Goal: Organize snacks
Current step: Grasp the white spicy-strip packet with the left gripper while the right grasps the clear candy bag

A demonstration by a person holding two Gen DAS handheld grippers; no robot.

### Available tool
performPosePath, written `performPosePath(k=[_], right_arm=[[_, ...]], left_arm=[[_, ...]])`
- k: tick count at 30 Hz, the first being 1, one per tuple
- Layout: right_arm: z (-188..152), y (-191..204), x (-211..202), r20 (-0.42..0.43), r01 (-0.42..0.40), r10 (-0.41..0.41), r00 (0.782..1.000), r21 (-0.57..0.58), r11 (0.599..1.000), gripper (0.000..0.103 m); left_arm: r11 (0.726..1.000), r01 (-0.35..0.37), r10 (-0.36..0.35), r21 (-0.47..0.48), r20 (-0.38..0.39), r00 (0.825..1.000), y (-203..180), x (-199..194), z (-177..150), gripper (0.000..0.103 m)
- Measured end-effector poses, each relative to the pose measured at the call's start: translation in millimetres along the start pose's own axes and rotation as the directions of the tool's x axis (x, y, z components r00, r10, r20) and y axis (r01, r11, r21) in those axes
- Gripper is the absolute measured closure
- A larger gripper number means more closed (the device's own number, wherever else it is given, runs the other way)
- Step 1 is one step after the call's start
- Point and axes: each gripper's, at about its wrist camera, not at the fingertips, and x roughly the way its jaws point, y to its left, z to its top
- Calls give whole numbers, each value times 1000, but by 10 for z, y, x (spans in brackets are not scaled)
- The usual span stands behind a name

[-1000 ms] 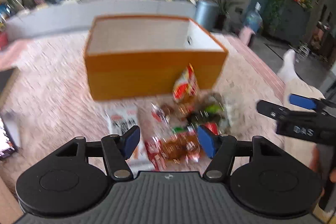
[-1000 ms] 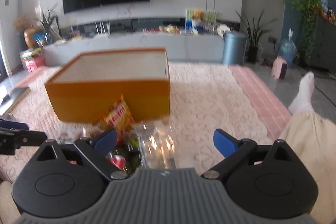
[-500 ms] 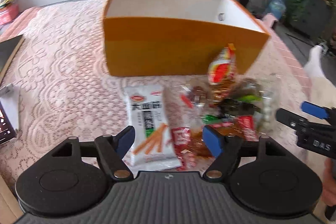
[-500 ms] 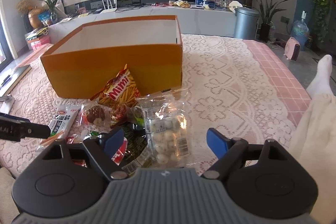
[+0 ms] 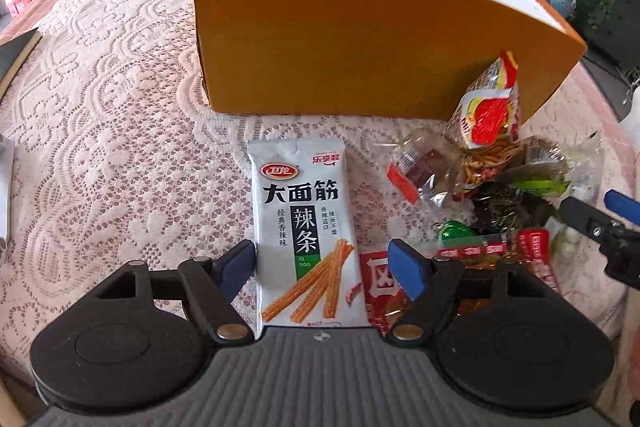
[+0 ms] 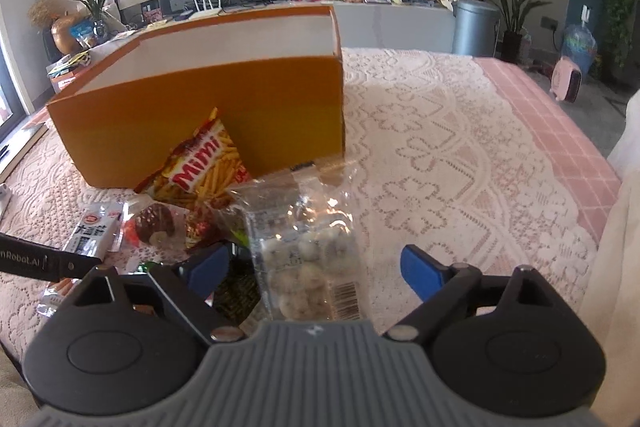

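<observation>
A white packet point(image 5: 306, 227) printed 大面筋 辣条 lies flat on the pink lace cloth point(image 5: 100, 131), in front of the orange box point(image 5: 360, 39). The left gripper point(image 5: 322, 263) straddles it, jaws wide, pads clear. The right gripper's point(image 6: 312, 267) jaws, just widening, flank a clear bag of white balls point(image 6: 308, 259), not pressing; behind leans a "Mimi" bag point(image 6: 200, 167).

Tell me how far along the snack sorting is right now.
Barely begun: what shows of the orange box inside is bare white wall, no snacks visible. In hand: nothing. The left gripper stands open over the white spicy-strip packet, the right gripper, its jaws just reopening, over the clear bag of white balls. Left: every snack, including the Mimi bag, is on the lace cloth.
</observation>
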Motion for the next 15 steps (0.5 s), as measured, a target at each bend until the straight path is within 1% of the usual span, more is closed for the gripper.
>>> performPosePath(k=[3, 6, 8, 9, 11, 12, 14, 15], right_arm=[[-11, -6, 47, -11, -7, 7, 1000, 6, 1000, 13], [-20, -1, 89, -21, -24, 24, 999, 5, 1000, 13], [-31, 4, 124, -31, -28, 28, 999, 1, 1000, 16], [-39, 6, 139, -35, -27, 27, 999, 1, 1000, 20], [-51, -2, 164, -43, -24, 24, 999, 7, 1000, 24], [-52, -13, 171, -45, -24, 24, 999, 13, 1000, 27], [-56, -29, 184, -49, -22, 23, 999, 21, 1000, 29], [-59, -31, 190, -52, -21, 22, 998, 23, 1000, 32]], left_arm=[[1000, -9, 9, 18, 23, 1000, -2, -4, -17, 15], [1000, 0, -1, 15, 35, 999, 14, 0, -15, 15], [1000, 6, -6, 7, 41, 999, 29, -5, -10, 16], [1000, 8, -8, 5, 44, 999, 32, -9, -14, 17], [1000, 5, -5, 5, 55, 998, 51, 2, -10, 24], [1000, 0, -1, 7, 60, 998, 52, -1, -13, 27], [1000, -10, 8, 16, 70, 997, 48, -3, -23, 34], [1000, -16, 14, 20, 74, 997, 43, -1, -26, 37]])
